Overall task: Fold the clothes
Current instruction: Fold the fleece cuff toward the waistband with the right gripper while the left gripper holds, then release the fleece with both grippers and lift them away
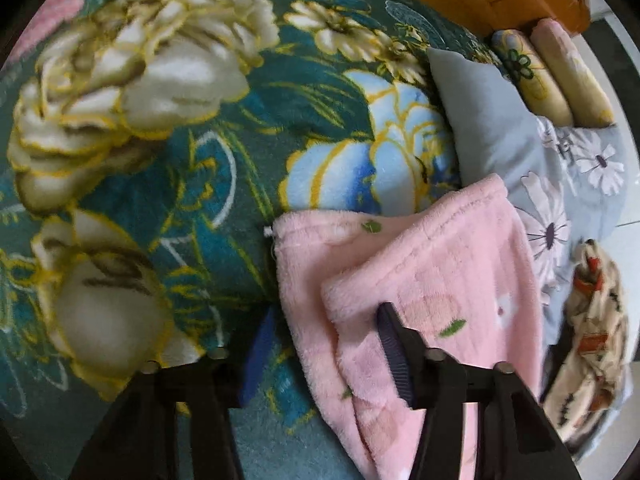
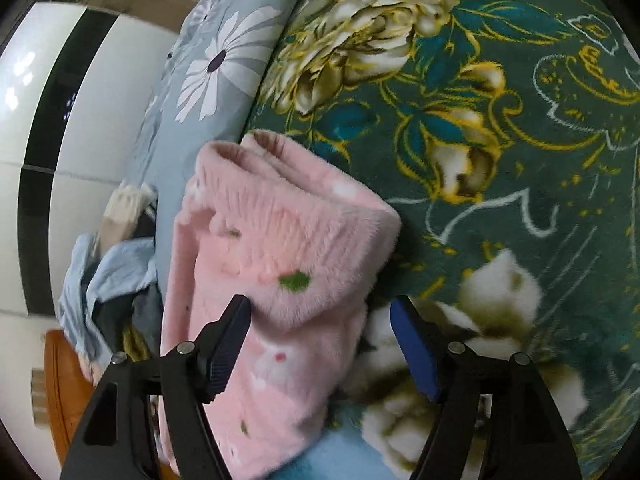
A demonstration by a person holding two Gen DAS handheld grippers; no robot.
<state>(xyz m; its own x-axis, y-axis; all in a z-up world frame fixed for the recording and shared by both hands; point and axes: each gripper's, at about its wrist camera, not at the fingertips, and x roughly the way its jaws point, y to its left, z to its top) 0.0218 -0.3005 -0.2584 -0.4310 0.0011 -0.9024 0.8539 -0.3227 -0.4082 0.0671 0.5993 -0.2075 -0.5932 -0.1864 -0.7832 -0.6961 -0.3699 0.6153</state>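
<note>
Left wrist view: the folded pink fleece garment (image 1: 420,280) lies on the floral blanket (image 1: 180,160); the left tool (image 1: 324,344) is released. The right tool (image 2: 320,340) straddles it, released.

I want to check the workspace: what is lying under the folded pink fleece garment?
The pink fleece garment lies on the green floral blanket, its far side against the grey daisy-print bedding. Whatever lies directly beneath it is covered.

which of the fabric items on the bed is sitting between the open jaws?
The pink fleece garment, folded, with small green leaf marks. The grey daisy-print quilt lies beyond it, the teal floral blanket is underneath, and the cream patterned garment sits aside.
</note>
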